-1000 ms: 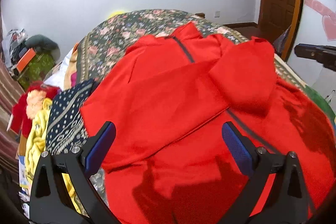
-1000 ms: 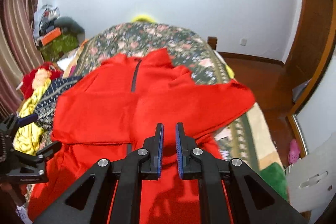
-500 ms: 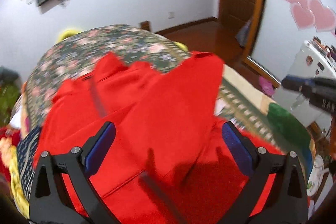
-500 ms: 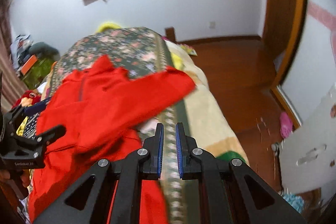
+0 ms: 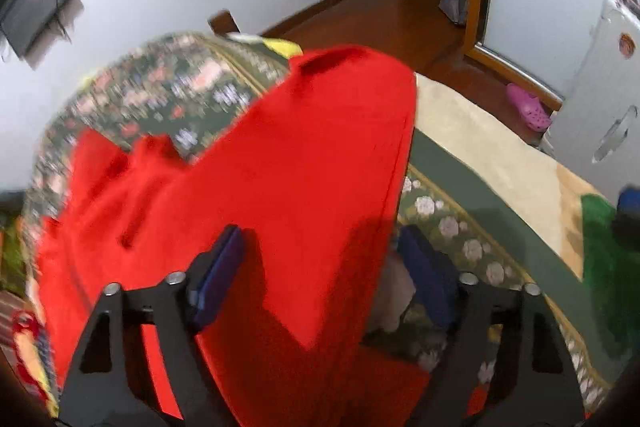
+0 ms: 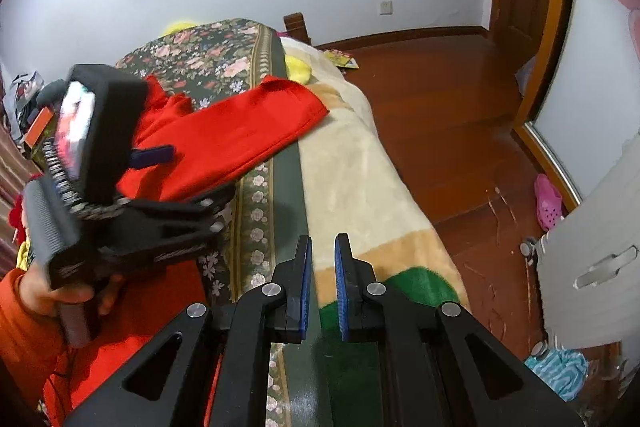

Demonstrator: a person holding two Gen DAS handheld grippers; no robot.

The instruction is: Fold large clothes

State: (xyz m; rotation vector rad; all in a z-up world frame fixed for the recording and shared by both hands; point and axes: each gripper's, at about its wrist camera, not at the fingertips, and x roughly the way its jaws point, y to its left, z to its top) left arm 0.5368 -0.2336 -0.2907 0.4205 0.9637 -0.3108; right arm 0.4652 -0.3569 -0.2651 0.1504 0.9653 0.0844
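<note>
Red garment spreading across the bed

The bright red garment [image 5: 304, 163] is lying partly folded on the bed's floral cover, its sleeve [image 6: 240, 131] stretching flat toward 2 o'clock in the right wrist view, the cuff end lying on the cream blanket edge, and the body is bunching toward 9 o'clock.

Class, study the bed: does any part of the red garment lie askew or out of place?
Yes. One sleeve of the red garment sticks out sideways across the floral blanket, its cuff lying on the cream blanket at the bed's edge, not yet folded in.
</note>
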